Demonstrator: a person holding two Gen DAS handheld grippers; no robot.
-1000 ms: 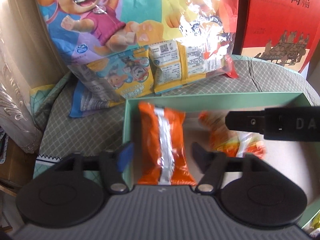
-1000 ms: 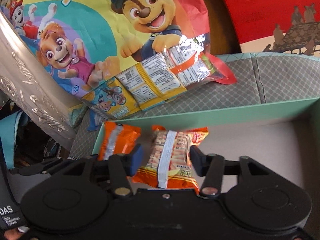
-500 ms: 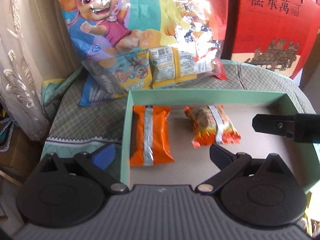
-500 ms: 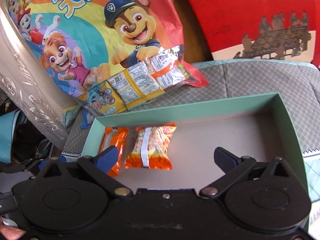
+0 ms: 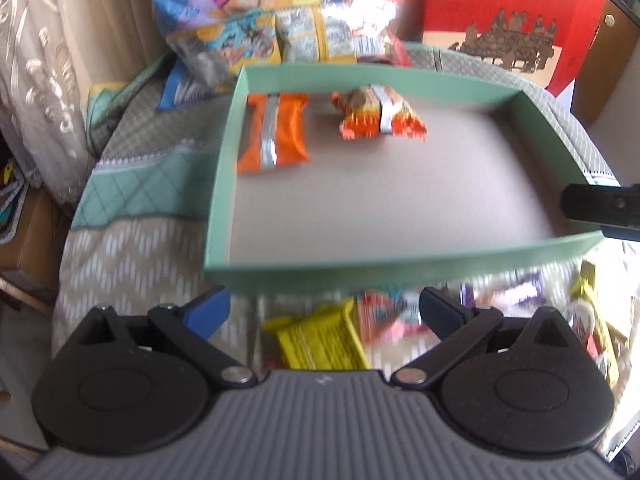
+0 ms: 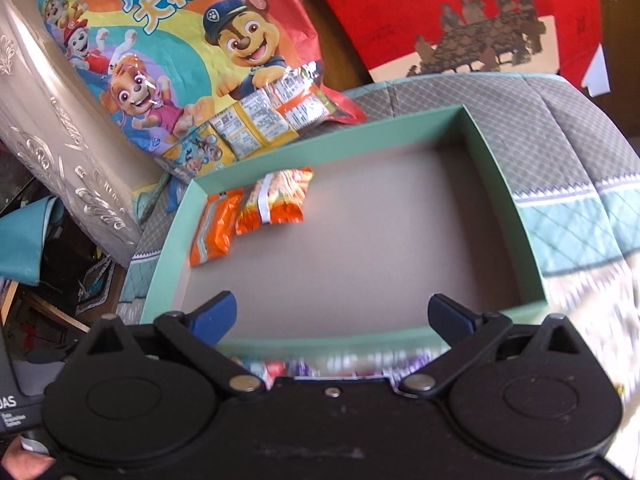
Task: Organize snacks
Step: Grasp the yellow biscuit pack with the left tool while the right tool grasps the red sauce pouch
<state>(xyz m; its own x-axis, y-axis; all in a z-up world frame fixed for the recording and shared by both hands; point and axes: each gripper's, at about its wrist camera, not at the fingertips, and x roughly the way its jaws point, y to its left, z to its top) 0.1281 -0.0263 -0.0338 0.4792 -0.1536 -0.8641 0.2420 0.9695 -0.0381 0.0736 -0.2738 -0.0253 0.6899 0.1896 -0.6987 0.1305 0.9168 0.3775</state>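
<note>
Snacks now lie free in the green box (image 5: 224,168): the orange packet (image 5: 274,134) sits well ahead of the left gripper (image 5: 325,312), toward its left, close beside the box's left wall, and the striped orange-and-yellow packet (image 5: 378,116) lies apart from it, ahead and slightly to the right. A second ago each packet sat between a pair of jaws; since then both grippers have spread their jaws wide and pulled back toward the near side of the box, so nothing is held. From the right gripper (image 6: 334,314) the same two packets (image 6: 216,226) (image 6: 276,200) appear far ahead and to its left, nearly touching in the box's far corner, with the bare grey floor directly beyond its fingertips. The left gripper's fingers now hang over a loose pile of wrapped snacks (image 5: 320,340) just outside the near wall, blurred but showing a yellow packet between the open fingers. That suggests two placements are finished and the next pick comes from this pile. Most of the box floor remains unfilled, so the sorting looks early.
</note>
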